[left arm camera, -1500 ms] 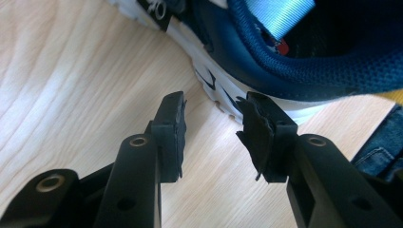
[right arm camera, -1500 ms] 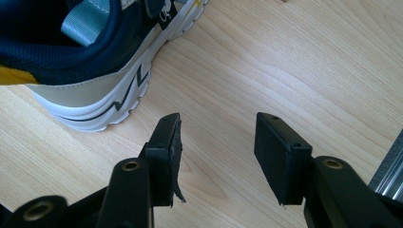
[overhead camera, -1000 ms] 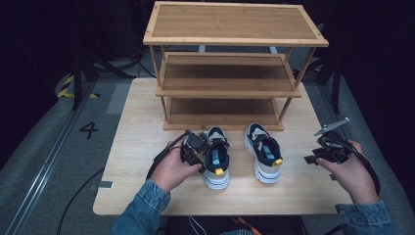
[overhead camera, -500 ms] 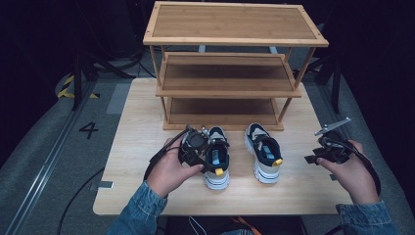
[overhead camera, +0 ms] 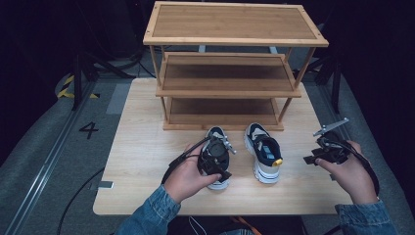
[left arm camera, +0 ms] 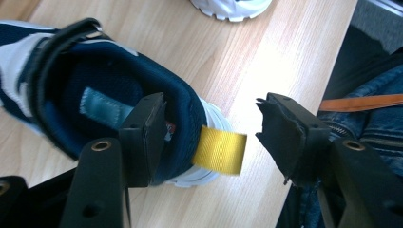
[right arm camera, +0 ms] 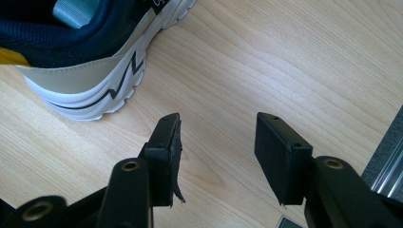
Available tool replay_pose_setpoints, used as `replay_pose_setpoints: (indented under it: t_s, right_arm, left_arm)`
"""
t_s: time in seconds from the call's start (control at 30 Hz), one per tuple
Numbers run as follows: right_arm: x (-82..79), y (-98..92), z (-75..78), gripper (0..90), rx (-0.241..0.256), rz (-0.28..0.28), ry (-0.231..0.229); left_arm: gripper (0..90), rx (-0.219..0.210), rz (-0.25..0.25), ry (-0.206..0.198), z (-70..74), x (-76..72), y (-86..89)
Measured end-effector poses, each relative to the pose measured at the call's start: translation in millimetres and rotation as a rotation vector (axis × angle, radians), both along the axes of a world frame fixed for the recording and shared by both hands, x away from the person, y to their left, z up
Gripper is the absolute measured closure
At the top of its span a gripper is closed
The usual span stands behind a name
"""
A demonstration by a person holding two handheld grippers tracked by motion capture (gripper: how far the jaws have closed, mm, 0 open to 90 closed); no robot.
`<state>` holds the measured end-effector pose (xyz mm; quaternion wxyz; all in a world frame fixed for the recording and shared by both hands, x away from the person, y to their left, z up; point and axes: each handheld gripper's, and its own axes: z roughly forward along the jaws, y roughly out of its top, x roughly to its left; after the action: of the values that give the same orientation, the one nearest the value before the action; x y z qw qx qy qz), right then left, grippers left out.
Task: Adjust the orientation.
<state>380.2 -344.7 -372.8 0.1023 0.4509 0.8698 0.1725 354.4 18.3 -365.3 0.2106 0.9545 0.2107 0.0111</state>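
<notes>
**A:** On the near half of the table (overhead camera: 142, 147), where is your left hand-held gripper (left arm camera: 211, 137)?

**B:** You have it over the heel of the left sneaker (left arm camera: 95, 95). Its jaws are spread apart: one jaw sits inside the shoe's opening against the navy heel padding, the other hangs outside, off to the side. The yellow pull tab (left arm camera: 219, 151) at the heel lies between them, and nothing is clamped.

**A:** And the shoe itself?

**B:** From the high view it rests on its sole on the table, toe pointing toward the far side, just in front of the wooden shoe rack (overhead camera: 230, 73). The right sneaker (overhead camera: 263, 152) stands beside it on the right, near it with a gap between them, pointing the same way.

**A:** What about your right hand-held gripper (right arm camera: 216, 152)?

**B:** You hold it to the right of the right sneaker, well apart from the left one. Its jaws are released and empty, over bare wood near the table's right edge, with the white sole of the right sneaker close by at the far left of its own view.
</notes>
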Motion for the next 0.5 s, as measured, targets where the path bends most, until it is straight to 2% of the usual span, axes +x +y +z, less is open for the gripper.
replay_pose_setpoints:
  t_s: [0.07,0.2,0.27,0.37,0.5]
  right_arm:
    - [0.1,0.0,-0.2,52.2,0.000,0.001,0.001]
    - [0.8,1.2,-0.8,52.0,-0.003,0.005,-0.001]
    - [1.1,1.9,-1.7,52.0,-0.004,0.006,0.004]
    - [1.1,2.2,-1.7,51.9,-0.003,0.006,0.005]
    - [1.0,0.9,-1.4,51.8,-0.002,0.003,0.000]
  left_arm:
    - [40.8,0.017,0.001,-0.001,-5.8,1.9,-2.8]
    - [41.0,0.050,-0.008,0.029,-16.0,7.1,-6.0]
    - [41.2,0.044,-0.004,0.039,-21.4,8.3,-8.1]
    - [41.4,0.056,-0.017,0.043,-28.1,9.0,-12.6]
    - [47.2,0.094,-0.040,0.039,-34.1,10.0,-15.6]
